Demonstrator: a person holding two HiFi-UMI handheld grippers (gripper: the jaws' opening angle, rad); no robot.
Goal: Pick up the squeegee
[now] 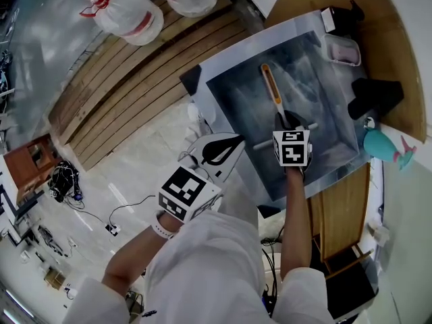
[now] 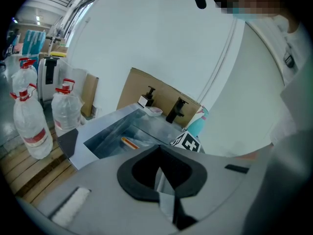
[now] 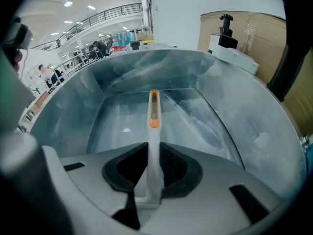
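Observation:
The squeegee (image 1: 271, 86), with a white and orange handle, lies in the steel sink (image 1: 236, 110), its blade end nearest me. My right gripper (image 1: 289, 123) reaches down into the sink over the blade end. In the right gripper view the white handle (image 3: 153, 131) runs straight between the black pads (image 3: 172, 168), which press on it from both sides, and the orange tip points away. My left gripper (image 1: 223, 145) hangs outside the sink's near left corner, jaws together and holding nothing. From the left gripper (image 2: 159, 151) view, the squeegee (image 2: 129, 142) shows far off in the sink (image 2: 105, 133).
A black faucet (image 1: 374, 96), a soap dispenser (image 1: 341, 15) and a pink dish (image 1: 343, 51) stand along the sink's far side on a wooden counter. A teal bottle (image 1: 385, 147) is at the right. Large water jugs (image 1: 125, 9) sit on wooden slats (image 1: 128, 79) at the left.

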